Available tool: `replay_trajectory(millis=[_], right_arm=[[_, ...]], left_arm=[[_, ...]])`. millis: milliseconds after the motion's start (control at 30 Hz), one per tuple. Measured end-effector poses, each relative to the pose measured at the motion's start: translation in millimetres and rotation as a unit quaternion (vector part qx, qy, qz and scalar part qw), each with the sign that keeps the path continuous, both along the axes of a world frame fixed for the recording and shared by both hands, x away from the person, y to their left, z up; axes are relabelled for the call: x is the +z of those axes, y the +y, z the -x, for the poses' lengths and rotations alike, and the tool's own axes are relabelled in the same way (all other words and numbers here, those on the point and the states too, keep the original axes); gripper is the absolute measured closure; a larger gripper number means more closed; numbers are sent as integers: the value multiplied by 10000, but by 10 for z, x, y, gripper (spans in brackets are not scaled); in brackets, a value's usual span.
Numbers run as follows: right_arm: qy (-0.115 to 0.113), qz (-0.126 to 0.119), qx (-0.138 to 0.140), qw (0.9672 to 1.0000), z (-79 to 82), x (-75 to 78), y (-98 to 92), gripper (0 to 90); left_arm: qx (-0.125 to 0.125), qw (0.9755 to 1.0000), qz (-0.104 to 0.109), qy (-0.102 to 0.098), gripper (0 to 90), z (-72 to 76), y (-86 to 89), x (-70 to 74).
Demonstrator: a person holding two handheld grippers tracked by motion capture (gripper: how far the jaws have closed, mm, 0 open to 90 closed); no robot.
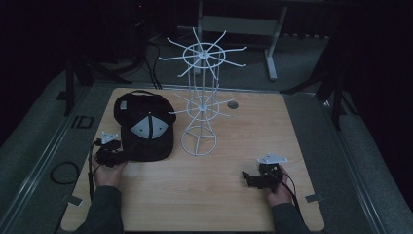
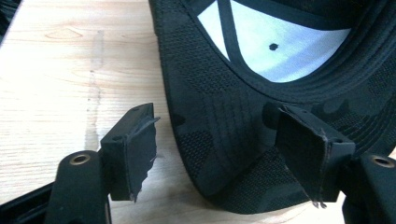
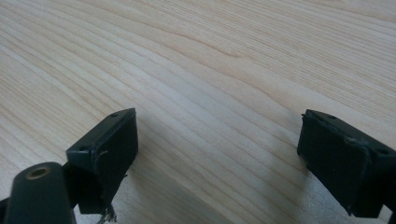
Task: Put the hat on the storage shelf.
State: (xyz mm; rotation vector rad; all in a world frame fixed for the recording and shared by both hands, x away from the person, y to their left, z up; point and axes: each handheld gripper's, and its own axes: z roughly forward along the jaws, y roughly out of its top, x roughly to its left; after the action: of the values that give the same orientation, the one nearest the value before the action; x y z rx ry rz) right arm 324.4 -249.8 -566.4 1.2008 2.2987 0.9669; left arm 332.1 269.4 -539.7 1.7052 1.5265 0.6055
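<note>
We find the cap (image 1: 144, 126) upside down on the tabletop (image 1: 214, 190) beside the wire rack (image 1: 201, 95). Left tongs (image 2: 224, 156) gape wide, straddling its brim; right tongs (image 3: 233, 158) wide, idle. We judge closing on the brim comes next.

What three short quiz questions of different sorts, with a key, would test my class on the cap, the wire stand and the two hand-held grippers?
1. True or false: the black cap hangs on the white wire stand.
2. Multiple choice: the left hand-held gripper is (A) shut on the cap's brim, (B) open with the brim's edge between its jaws, (C) open over bare table.
3. Short answer: what lies in front of the right hand-held gripper?

Key:
1. False; the cap lies upside down on the table, left of the stand.
2. B.
3. Bare wooden table; its jaws stand open with nothing between them.
</note>
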Motion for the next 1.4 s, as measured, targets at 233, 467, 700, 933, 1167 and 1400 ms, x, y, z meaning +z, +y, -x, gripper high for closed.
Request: replay_trajectory(millis=[233,467,700,933,1167,1400], right_arm=[[-1,-1,-2,10000,0,0,0,123],[0,-1,-1,10000,0,0,0,123],[2,-2,-2,10000,0,0,0,122],[1,-6,-6,10000,0,0,1,123],[0,-3,-4,10000,0,0,1,123],[-1,-4,-4,10000,0,0,1,123]], left_arm=[[-298,9995,31,45,406,72,-92,53],[-448,9987,-75,241,416,-10,-161,-13],[-859,9958,-183,267,475,-12,-307,-2],[-1074,9932,-173,414,449,-116,-410,-56],[-1204,9916,106,468,484,-173,-456,-101],[-1391,9889,373,372,621,-134,-471,-45]])
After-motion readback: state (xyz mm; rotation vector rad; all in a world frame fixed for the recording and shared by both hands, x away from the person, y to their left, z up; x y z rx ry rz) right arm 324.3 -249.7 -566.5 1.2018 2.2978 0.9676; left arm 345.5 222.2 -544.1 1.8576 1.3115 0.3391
